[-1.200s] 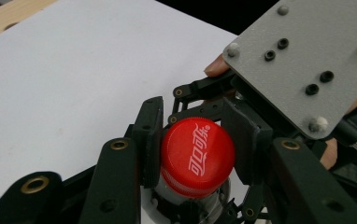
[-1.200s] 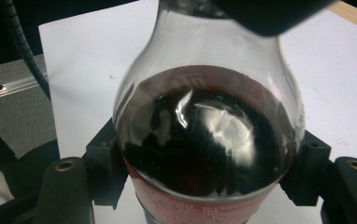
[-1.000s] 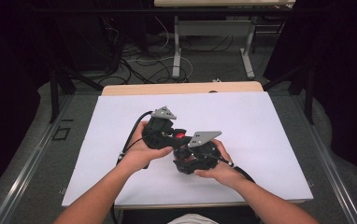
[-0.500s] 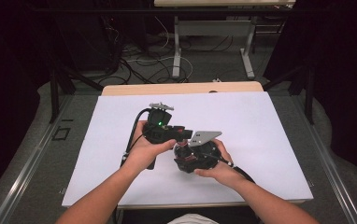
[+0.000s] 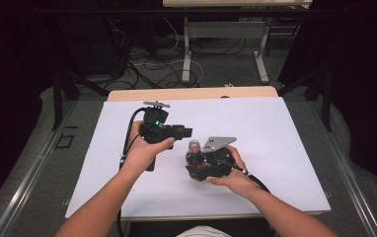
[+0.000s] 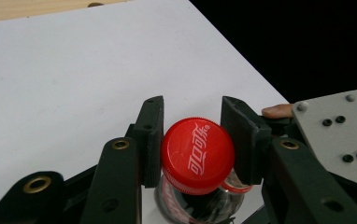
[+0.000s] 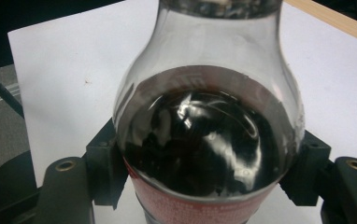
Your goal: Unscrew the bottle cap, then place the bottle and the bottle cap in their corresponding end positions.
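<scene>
Fingers of the person's left hand (image 5: 144, 150), left of centre in the high view, are wrapping the left gripper (image 6: 193, 140), which is reaching rightward toward the bottle (image 5: 194, 153) near the frame's middle. In the left gripper view, at lower centre, its jaws are sitting either side of the red cap (image 6: 197, 155); the left pad looks to be touching the cap and the right one is just beside it, so I cannot tell whether they are clamping yet. A red ring below the cap is suggesting the seal is not yet broken, so by my judgement the uncapping is only beginning: bottle secured, cap seated, twisting and lifting yet to come. Right of centre in the high view, the right gripper (image 5: 211, 163) is lying low over the white table (image 5: 275, 128). In the right gripper view its jaws are pressing together on the bottle's body at the bottom of the frame. Inside the clear bottle, dark cola is filling it up to the shoulder, with the neck above looking empty.
</scene>
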